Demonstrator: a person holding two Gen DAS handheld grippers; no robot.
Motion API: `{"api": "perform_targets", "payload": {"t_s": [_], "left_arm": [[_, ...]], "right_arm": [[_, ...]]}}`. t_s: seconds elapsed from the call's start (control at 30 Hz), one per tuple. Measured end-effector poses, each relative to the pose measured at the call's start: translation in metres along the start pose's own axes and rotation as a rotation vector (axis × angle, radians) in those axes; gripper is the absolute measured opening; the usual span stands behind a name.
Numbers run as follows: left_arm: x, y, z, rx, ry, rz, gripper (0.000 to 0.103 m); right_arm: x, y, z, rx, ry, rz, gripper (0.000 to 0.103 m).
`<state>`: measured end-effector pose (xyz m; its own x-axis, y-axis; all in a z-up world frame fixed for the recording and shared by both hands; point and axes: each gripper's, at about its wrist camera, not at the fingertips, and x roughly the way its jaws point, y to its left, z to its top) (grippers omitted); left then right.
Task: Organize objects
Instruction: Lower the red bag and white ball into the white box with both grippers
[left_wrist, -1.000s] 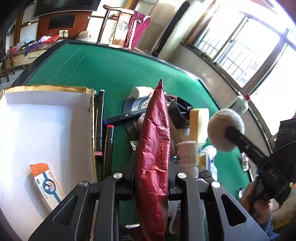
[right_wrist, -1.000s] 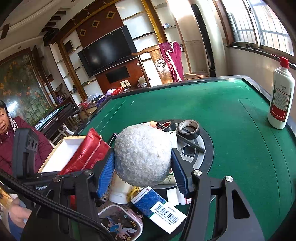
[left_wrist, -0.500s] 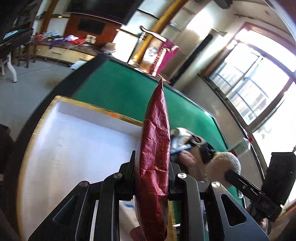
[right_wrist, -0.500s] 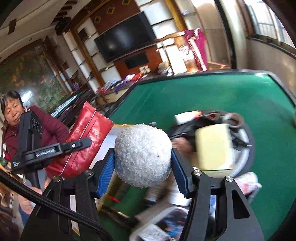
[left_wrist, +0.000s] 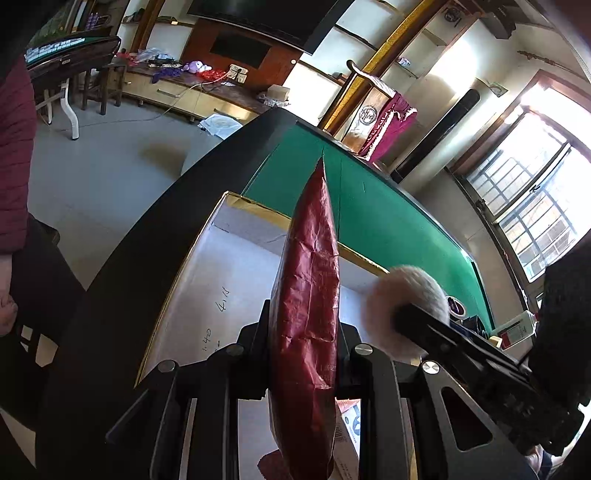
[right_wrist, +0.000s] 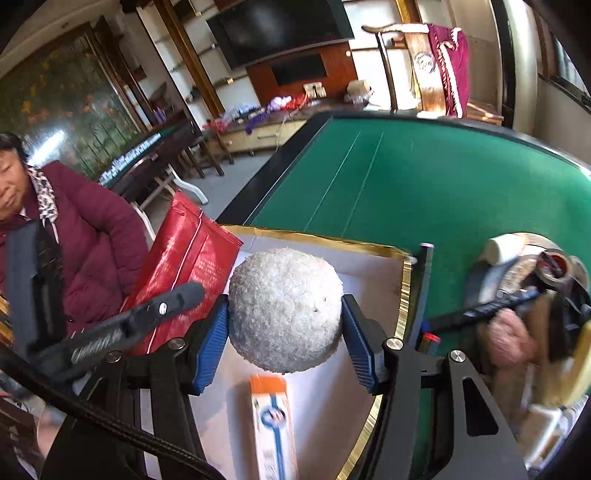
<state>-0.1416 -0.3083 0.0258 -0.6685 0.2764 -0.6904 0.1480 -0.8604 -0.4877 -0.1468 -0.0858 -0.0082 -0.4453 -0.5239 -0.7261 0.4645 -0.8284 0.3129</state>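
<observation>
My left claw (left_wrist: 303, 354) is clamped on a red foil packet (left_wrist: 310, 314), held edge-up over the white gold-rimmed box (right_wrist: 404, 280) on the green counter (right_wrist: 443, 192). My right claw (right_wrist: 284, 332) grips a fuzzy white ball (right_wrist: 284, 306) over the same box, above an orange-and-white carton (right_wrist: 273, 424) lying inside. The clutter (right_wrist: 524, 314) to the right is blurred; I think there's a marker among it.

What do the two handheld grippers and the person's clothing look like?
Both grippers are black frames with silver screws. The right gripper has blue ribbed pads, and a black cable crosses below it. The left gripper looks all black. The sleeve is quilted maroon.
</observation>
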Motion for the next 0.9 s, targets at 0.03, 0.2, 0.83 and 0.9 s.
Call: {"api": "perform_targets", "payload": {"t_s": [0.03, 0.2, 0.83, 0.9], "left_arm": [[0.001, 0.003, 0.000, -0.001, 0.005, 0.002, 0.020], [0.008, 0.009, -0.005, 0.000, 0.057, 0.004, 0.020], [-0.002, 0.014, -0.006, 0.005, 0.004, 0.119, 0.024], [-0.009, 0.017, -0.005, -0.006, -0.031, 0.148, 0.027]], "right_arm": [[0.006, 0.002, 0.002, -0.003, 0.002, -0.004, 0.058], [0.025, -0.002, 0.008, 0.018, 0.026, -0.038, 0.058], [0.053, -0.002, 0.015, 0.055, 0.053, -0.065, 0.058], [0.055, 0.000, 0.016, 0.054, 0.055, -0.065, 0.058]]}}
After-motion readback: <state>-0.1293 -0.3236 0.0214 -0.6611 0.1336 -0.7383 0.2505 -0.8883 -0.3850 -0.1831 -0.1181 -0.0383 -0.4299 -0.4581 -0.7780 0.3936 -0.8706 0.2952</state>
